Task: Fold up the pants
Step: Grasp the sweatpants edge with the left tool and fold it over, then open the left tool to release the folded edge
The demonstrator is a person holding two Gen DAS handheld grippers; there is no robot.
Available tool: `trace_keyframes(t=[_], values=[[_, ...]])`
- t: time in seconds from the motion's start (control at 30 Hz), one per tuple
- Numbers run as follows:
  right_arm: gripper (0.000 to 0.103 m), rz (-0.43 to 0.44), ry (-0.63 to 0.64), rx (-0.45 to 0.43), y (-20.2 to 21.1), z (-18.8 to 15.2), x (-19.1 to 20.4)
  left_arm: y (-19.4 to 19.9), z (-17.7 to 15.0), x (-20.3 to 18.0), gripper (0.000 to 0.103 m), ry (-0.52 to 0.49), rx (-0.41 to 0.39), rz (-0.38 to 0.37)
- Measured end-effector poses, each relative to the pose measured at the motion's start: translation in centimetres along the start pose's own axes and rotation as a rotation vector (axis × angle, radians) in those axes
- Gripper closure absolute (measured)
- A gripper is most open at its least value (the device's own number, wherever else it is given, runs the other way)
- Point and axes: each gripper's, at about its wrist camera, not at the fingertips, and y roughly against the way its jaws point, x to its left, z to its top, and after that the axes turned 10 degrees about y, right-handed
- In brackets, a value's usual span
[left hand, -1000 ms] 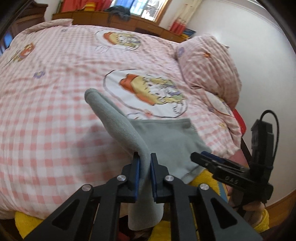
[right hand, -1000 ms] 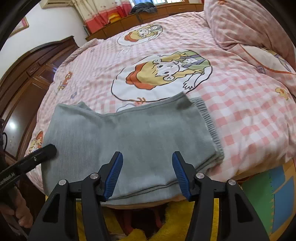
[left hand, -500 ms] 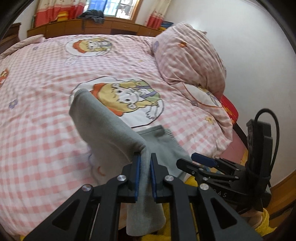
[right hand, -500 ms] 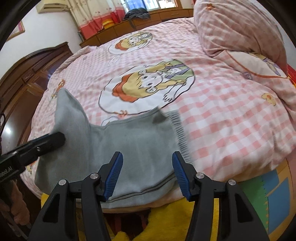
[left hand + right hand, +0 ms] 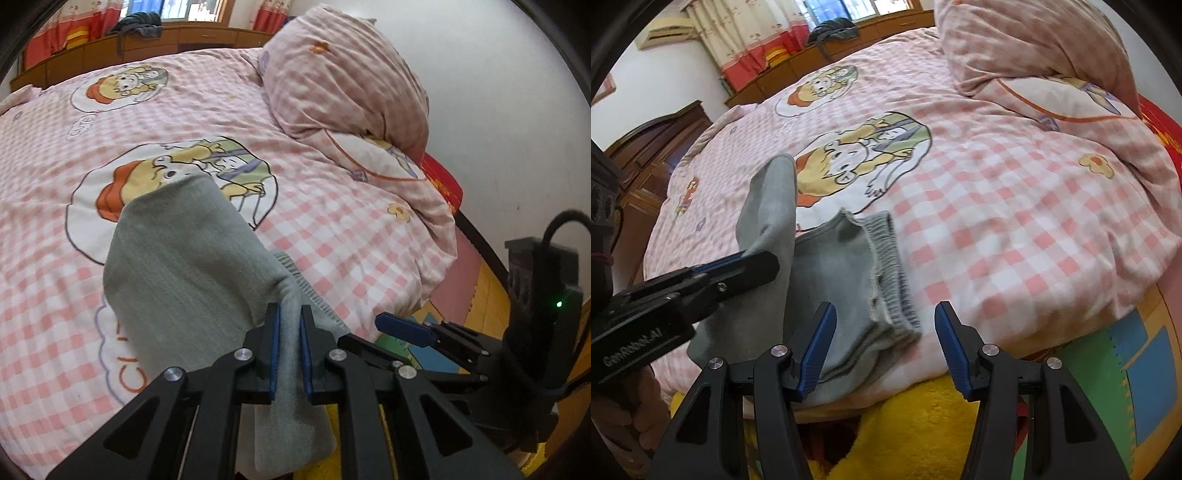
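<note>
Left gripper (image 5: 290, 345) raised over the bed's (image 5: 332, 229) near edge, clamped on lifted grey pants (image 5: 184, 266) fabric. Right gripper (image 5: 884, 347) spread wide, empty, above the waistband.

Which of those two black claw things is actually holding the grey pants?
The left gripper: its blue pads are pinched on a lifted fold of the grey pants. The right gripper hangs open near the waistband, gripping nothing.
</note>
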Motion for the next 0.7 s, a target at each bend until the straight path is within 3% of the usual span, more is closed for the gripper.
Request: trace_keyframes(t=[0.33, 0.43, 0.57, 0.7], values=[[0.047, 0.002, -0.028, 0.015, -0.4, -0.5, -1.1, -3.1, -0.3, -0.5, 0.091, -0.017, 0.064, 0.013], [0.047, 0.0, -0.031, 0.012, -0.4, -0.5, -1.1, -2.9, -0.5, -0.8, 0.085, -0.022, 0.07, 0.017], [0.047, -0.01, -0.023, 0.007, -0.1, -0.5, -1.0, -1.5, -0.5, -0.5, 0.066, -0.007, 0.048, 0.01], [0.047, 0.008, -0.016, -0.001, 0.0, 0.1, -0.8, 0.2, -0.7, 0.6, 0.058, 0.027, 0.018, 0.013]])
